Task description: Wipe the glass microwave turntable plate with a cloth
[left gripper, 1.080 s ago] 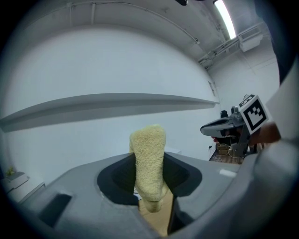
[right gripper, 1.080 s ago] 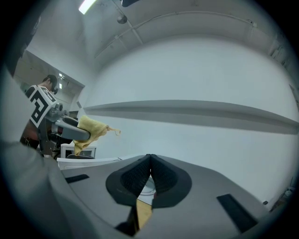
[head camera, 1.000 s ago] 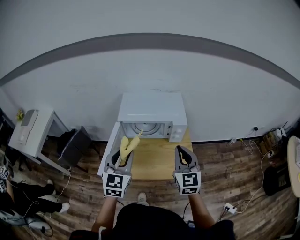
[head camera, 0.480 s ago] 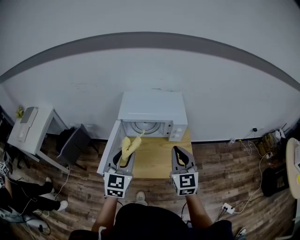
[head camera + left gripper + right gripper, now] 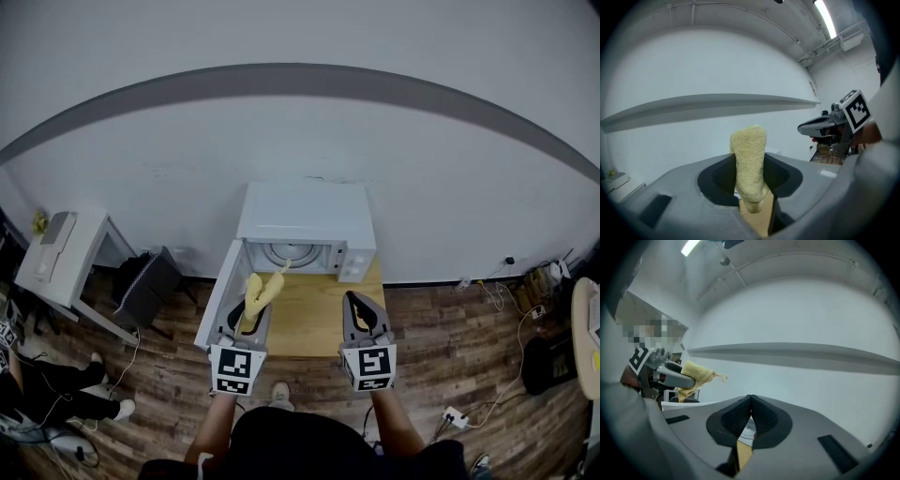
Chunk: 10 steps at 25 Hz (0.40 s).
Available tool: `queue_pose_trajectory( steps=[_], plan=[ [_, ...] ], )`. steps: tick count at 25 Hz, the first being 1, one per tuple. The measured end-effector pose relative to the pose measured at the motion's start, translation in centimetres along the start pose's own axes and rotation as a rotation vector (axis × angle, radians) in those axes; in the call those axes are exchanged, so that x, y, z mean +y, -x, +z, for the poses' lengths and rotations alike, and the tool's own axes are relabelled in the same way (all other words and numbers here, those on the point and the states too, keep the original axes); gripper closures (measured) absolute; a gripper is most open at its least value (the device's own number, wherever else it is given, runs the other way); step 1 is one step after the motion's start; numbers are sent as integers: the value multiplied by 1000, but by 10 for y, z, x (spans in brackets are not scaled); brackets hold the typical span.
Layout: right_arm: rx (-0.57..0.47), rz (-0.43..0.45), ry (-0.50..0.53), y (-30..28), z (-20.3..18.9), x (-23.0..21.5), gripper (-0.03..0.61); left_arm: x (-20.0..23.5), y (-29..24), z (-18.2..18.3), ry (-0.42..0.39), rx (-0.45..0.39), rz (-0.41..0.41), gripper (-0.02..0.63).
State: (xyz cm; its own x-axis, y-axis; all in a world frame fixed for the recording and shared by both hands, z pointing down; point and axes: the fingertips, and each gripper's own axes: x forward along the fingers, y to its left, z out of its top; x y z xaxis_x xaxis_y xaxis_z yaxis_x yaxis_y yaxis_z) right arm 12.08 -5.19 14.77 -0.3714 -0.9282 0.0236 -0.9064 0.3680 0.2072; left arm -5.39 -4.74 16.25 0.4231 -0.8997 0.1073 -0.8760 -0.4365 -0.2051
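Note:
A white microwave [image 5: 302,220] stands at the back of a small wooden table [image 5: 309,323], its door [image 5: 216,295] swung open to the left. The glass turntable plate [image 5: 291,255] lies inside the cavity. My left gripper [image 5: 250,307] is shut on a yellow cloth [image 5: 262,286], which sticks up past the jaws toward the microwave opening. In the left gripper view the cloth [image 5: 749,164] is pinched between the pads. My right gripper [image 5: 357,300] hovers over the table's right side, in front of the microwave. Its jaws are shut with nothing between them [image 5: 750,401].
A white desk [image 5: 61,258] and a black bin [image 5: 148,286] stand to the left of the table. A seated person's legs [image 5: 52,389] show at the lower left. Cables and a power strip [image 5: 459,415] lie on the wooden floor at the right.
My right gripper has shifted slightly to the left. The left gripper with the cloth has kept still.

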Motion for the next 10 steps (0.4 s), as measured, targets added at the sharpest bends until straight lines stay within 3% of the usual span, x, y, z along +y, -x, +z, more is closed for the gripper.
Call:
queue_pose_trajectory(
  steps=[10],
  plan=[
    [-2,11,5,-5,2,1,568,-1,-3,1,10,-2,-9,476]
  ],
)
